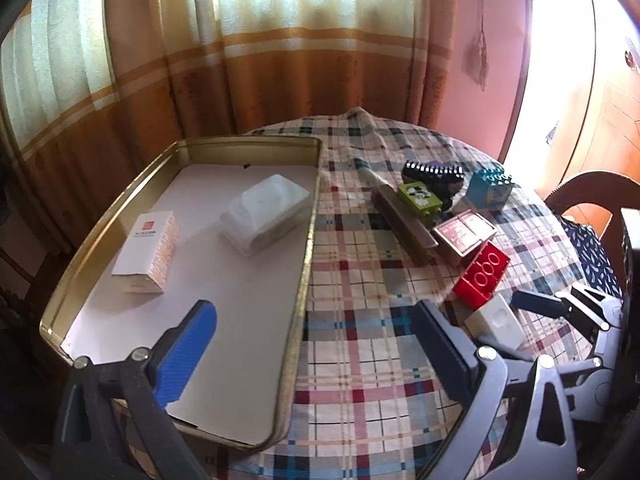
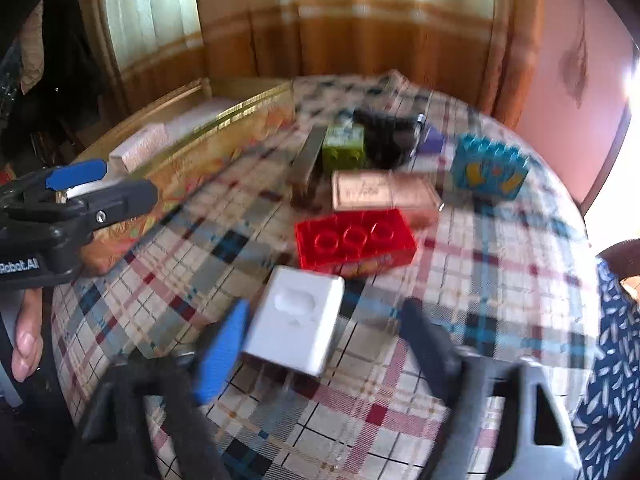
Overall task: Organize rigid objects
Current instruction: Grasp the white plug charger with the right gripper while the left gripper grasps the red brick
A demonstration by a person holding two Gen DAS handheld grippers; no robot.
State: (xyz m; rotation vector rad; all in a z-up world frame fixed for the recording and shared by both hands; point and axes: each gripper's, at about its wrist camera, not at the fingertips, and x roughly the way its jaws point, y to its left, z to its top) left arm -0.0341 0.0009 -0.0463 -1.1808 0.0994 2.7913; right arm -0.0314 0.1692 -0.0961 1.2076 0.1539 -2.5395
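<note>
The round desk (image 1: 360,360) wears a plaid cloth and carries everything here. On its left part lies the gold tray (image 1: 308,264), a long shallow tin lined with white paper. Inside it rest a white carton with a red mark (image 1: 146,252) and, further back, a clear-wrapped white packet (image 1: 266,214), the two well apart.

To the right of the tray the loose things crowd together: a dark flat bar (image 1: 404,220) lying aslant, a pinkish tin box (image 1: 464,234) just beside it, a red studded brick (image 2: 354,240) in front of the box, a blue brick (image 2: 490,168) set off to the right, a green brick (image 1: 420,200) against the bar, and a black object (image 1: 434,176) behind the green one (too blurred to name).

Nearest the right wrist camera sits a white block with a moulded hollow (image 2: 296,320). The right claw (image 2: 324,340) straddles it: the blue pad on the left lies at the block's side, while the dark finger on the right stands clear of it, so the claw is released, not yet clamped.

The left claw (image 1: 316,344) hangs spread wide over the tray's near right rim, with nothing between its fingers; one finger is above the paper, the other above the cloth.
</note>
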